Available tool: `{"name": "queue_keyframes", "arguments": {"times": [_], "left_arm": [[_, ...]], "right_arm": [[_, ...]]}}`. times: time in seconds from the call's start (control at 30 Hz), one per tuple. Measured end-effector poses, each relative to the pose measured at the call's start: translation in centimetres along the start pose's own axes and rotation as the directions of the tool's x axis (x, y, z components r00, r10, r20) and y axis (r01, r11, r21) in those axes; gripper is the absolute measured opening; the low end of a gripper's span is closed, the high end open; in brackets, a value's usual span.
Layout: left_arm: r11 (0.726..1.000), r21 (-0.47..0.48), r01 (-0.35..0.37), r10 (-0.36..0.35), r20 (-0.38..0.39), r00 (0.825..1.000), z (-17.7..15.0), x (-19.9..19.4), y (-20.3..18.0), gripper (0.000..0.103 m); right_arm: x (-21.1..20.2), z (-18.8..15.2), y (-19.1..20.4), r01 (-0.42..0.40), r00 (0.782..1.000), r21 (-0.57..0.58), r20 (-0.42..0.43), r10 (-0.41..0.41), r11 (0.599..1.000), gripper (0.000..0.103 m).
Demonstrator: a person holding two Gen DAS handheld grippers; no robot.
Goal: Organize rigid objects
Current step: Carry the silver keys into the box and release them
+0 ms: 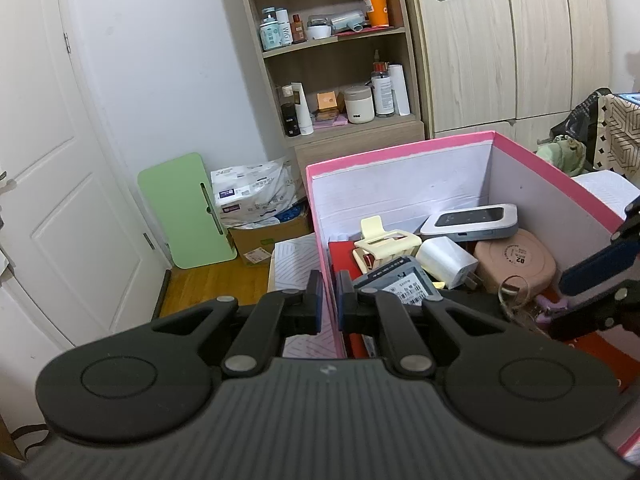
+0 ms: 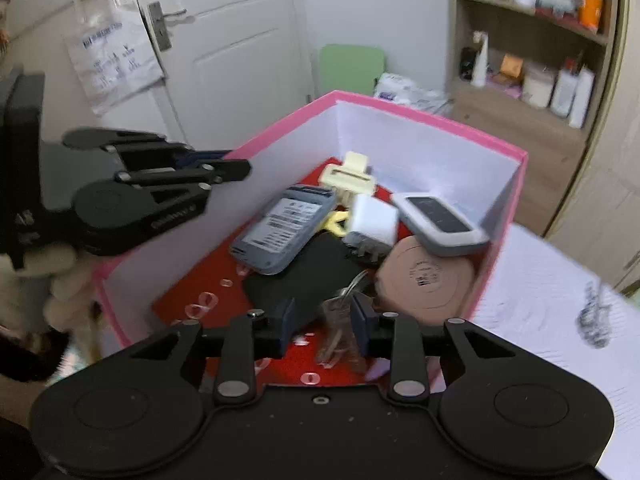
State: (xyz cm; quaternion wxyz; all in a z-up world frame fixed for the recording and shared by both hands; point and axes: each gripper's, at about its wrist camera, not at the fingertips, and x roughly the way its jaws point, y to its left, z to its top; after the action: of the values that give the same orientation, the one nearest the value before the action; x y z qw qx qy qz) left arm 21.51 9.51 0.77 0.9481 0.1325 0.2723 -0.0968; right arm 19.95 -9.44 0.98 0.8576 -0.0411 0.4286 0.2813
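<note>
A pink box (image 1: 400,156) with white walls and red floor holds a cream hair clip (image 1: 386,242) and white charger (image 1: 446,260).

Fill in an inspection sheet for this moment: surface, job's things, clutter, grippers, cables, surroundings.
Surface: white cloth under the pink box.
Job's things: in the box, hair clip, grey phone, charger, router, round case, keys.
Clutter: dark flat thing in the box, kind unclear.
Grippers: left gripper shut on the box's wall; right gripper open over the keys.
Cables: nothing seen.
Surroundings: shelf with bottles, door, wardrobe.
</note>
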Motion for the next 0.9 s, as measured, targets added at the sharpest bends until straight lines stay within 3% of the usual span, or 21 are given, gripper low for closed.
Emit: {"name": "queue_keyframes", "arguments": {"times": [0.7,0.9], "left_arm": [[1.000,0.008,-0.006,0.006,-0.005,1.000,-0.1,0.1,0.1,0.007],[1.000,-0.017,0.006,-0.006,0.010,1.000,-0.2,0.0,0.4,0.007]], "right_arm": [[-2.7,-0.6,-0.2,0.069,0.995,0.036,0.066,-0.071,0.997,0.044],[-4.5,-1.1,0.2,0.102,0.987,0.054,0.118,-0.108,0.993,0.055]]}}
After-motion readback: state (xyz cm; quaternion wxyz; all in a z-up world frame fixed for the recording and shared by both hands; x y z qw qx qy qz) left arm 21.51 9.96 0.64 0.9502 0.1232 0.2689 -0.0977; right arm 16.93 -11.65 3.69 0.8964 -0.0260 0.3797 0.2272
